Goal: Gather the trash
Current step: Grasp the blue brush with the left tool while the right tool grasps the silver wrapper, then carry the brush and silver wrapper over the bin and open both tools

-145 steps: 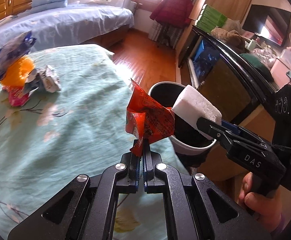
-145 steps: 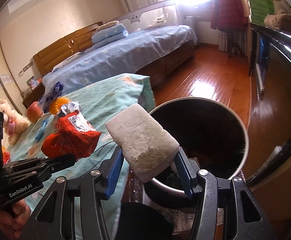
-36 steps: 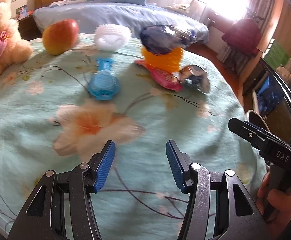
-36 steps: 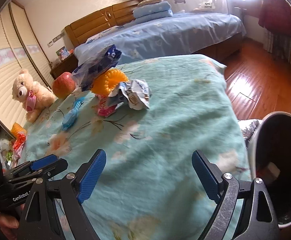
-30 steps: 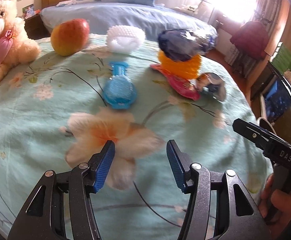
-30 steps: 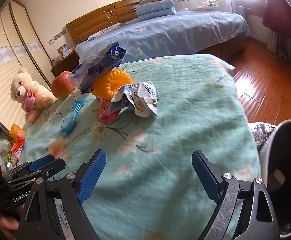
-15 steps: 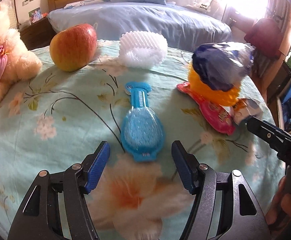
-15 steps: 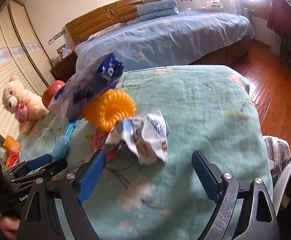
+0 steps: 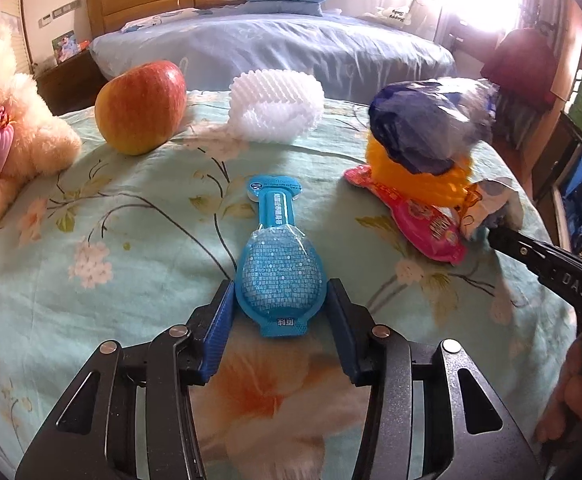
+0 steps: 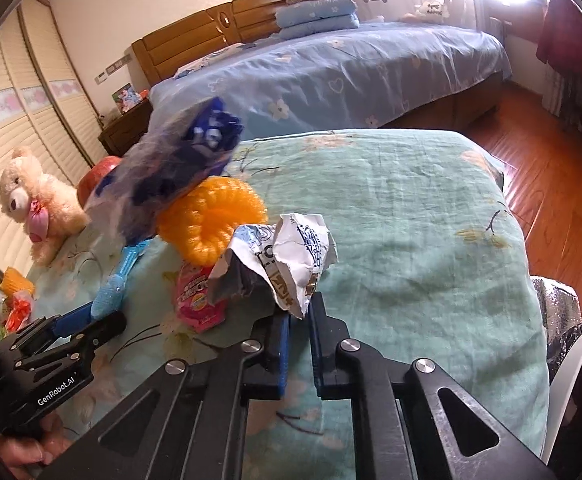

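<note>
On the green flowery bed cover (image 9: 139, 240), a blue plastic packet (image 9: 279, 268) lies flat near the front edge. It has a fat round end and a thin neck, with tiny white writing all over. The left gripper (image 9: 281, 320) has its jaws closing, one on each side of the round end. Near the right edge, a crumpled white and silver wrapper (image 10: 287, 256) sticks up, all creased. The right gripper (image 10: 299, 320) has its jaws pinched tight on the bottom corner. Beside it sit an orange mesh ring (image 10: 211, 216), a pink packet (image 10: 197, 300) and a dark blue bag (image 10: 179, 164).
</note>
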Action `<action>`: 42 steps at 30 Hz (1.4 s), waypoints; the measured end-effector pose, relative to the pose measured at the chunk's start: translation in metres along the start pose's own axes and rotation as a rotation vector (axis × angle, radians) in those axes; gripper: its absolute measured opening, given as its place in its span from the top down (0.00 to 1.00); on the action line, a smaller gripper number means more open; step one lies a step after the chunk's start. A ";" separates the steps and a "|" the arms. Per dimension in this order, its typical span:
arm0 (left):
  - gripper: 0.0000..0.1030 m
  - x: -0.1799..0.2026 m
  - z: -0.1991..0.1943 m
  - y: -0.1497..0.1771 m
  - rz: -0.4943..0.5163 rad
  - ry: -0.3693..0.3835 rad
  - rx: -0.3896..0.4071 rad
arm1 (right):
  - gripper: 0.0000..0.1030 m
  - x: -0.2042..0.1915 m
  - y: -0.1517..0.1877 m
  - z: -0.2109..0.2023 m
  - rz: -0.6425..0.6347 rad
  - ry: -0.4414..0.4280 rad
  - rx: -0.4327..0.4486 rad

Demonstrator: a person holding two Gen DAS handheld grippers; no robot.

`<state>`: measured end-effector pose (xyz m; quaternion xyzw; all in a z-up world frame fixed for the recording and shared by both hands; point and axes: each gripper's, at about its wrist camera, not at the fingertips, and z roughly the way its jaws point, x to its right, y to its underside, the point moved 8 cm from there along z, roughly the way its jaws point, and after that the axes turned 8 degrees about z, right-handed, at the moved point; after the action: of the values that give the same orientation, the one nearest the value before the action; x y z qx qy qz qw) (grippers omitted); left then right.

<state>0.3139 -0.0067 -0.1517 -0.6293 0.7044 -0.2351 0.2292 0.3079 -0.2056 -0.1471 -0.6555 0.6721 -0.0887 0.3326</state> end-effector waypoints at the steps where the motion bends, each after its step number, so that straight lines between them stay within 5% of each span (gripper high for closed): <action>1: 0.57 0.001 -0.003 0.002 0.000 0.007 0.003 | 0.92 -0.001 0.001 -0.001 -0.005 -0.001 0.000; 20: 0.57 0.047 -0.060 0.036 0.036 0.124 0.045 | 0.93 -0.028 0.038 -0.031 -0.035 -0.084 -0.011; 42: 0.57 0.126 -0.089 0.039 0.150 0.226 0.083 | 0.92 0.034 0.064 -0.098 0.065 -0.028 0.056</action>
<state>0.2157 -0.1246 -0.1091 -0.5342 0.7606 -0.3156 0.1911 0.2027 -0.2609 -0.1193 -0.6250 0.6856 -0.0875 0.3628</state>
